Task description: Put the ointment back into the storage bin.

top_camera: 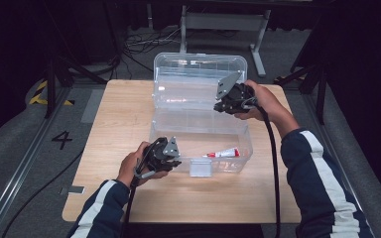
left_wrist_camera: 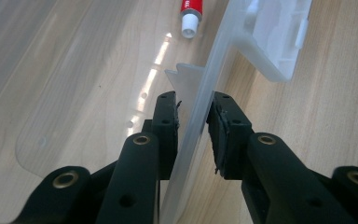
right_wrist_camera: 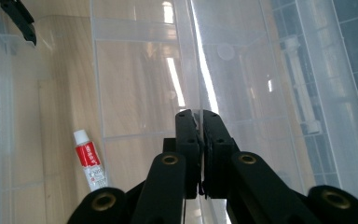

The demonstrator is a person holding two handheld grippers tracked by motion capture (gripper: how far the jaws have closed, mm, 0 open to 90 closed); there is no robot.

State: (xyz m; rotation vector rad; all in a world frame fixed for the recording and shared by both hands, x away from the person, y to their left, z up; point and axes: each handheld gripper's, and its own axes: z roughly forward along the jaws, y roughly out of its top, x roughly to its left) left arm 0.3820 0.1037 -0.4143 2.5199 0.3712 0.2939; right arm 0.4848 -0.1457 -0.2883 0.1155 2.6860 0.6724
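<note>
Both tongs grip the clear box in the middle of the picture. Right tongs are pressed shut on its lid, maybe to close it. Left tongs straddle the front wall, likely holding the box steady; their pads look not quite tight. At lower right inside lies a small red tube.

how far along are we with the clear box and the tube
Done: the red and white tube lies inside the clear box, near its front wall. In hand: the right gripper is shut on the edge of the raised lid, while the left gripper straddles the box's front wall, one pad on it, the other just clear. Left, probably: swinging the lid down and fastening the front latch.
</note>
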